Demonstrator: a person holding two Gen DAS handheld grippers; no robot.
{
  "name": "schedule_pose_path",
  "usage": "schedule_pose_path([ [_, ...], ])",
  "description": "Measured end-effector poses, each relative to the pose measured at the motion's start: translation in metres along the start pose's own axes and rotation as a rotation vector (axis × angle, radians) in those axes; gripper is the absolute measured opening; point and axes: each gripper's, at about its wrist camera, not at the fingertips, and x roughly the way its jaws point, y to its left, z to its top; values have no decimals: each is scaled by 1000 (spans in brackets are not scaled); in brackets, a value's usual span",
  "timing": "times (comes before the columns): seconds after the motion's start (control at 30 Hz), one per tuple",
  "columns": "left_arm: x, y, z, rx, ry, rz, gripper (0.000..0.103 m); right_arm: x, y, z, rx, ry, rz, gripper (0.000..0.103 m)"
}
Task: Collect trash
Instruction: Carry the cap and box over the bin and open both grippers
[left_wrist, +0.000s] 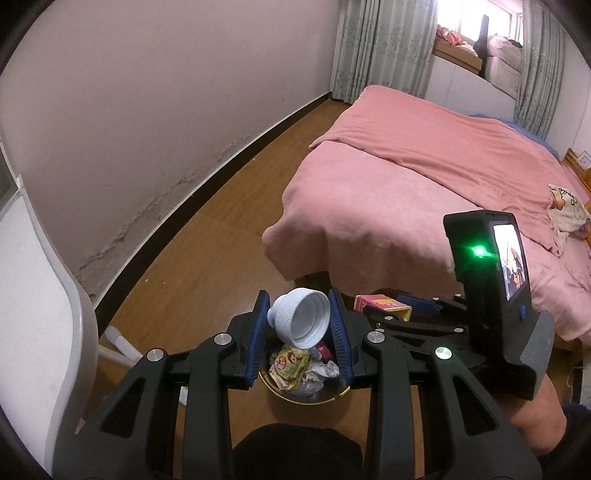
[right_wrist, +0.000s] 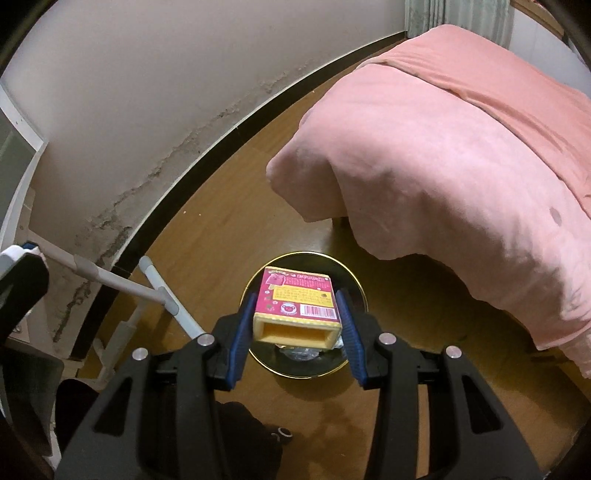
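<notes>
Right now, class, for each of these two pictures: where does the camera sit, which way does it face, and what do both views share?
Left wrist: on the left gripper, looking steeply down along its fingers at a white bottle cap clamped over the trash bin; a bare forearm shows behind the right gripper.
Right wrist: on the right gripper, looking steeply down at an open pink-and-yellow carton clamped over the bin; no hand shows.
Shared: bin, carton, pink-covered bed, wooden floor, wall.
</notes>
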Motion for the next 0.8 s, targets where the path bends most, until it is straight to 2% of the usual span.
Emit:
schedule_pose_path([
  [0.07, 0, -1, -1, 1, 1, 1, 32, -1, -1, 0, 10, -6, 8, 58],
  [0.1, 1, -1, -1, 0, 2, 2, 32, -2, -1, 0, 14, -12, 9, 68],
  [0.13, 1, 0, -2, 1, 4, 1, 32, -4, -2, 0, 18, -19, 12, 69],
  [0.47, 24, -10, 1, 14, 57, -25, 32, -20, -32, 4, 156, -76, -15, 69],
  [0.7, 45, -27, 5, 47, 83, -67, 32, -35, -62, 6, 269, -138, -101, 71],
  [0.73, 46, -29, 6, 54, 81, -70, 37, -36, -68, 6, 291, -140, -109, 71],
  [0.77, 48, -31, 7, 59, 80, -70, 49, -37, -71, 5, 303, -142, -114, 71],
  [0.8, 49, -31, 9, 60, 76, -67, 54, -38, -74, 5, 313, -145, -114, 71],
])
